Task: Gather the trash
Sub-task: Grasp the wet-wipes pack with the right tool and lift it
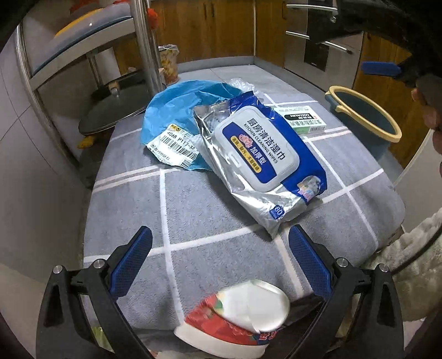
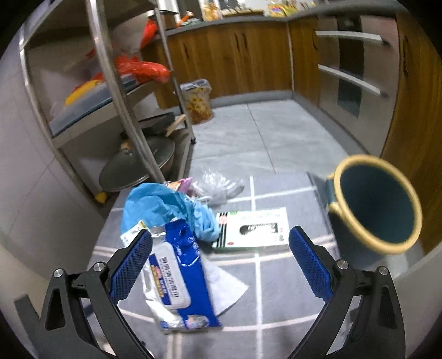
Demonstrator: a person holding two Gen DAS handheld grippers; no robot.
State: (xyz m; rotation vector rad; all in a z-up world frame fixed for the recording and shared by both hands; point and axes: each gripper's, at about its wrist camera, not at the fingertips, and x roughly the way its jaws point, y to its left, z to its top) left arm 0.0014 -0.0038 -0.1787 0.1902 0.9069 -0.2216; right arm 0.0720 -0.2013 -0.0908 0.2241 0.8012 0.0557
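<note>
Silver-blue wipes pack [image 1: 262,163] lies diagonally, corner beside the left claw [image 1: 221,259], nearer than the right claw [image 2: 221,259]; both gape, empty.

- A grey mat [image 1: 215,218] crossed by white grid lines covers the near surface.
- Grey floor tiles [image 2: 262,132] stretch beyond it.
- Wooden cabinets [image 2: 234,55] line the far wall under a grey countertop [image 2: 221,20].
- A built-in oven [image 2: 350,74] with steel bar handles sits at right.
- A steel shelving rack [image 2: 121,91] stands against the pale tiled wall [image 2: 25,171] at left.
</note>
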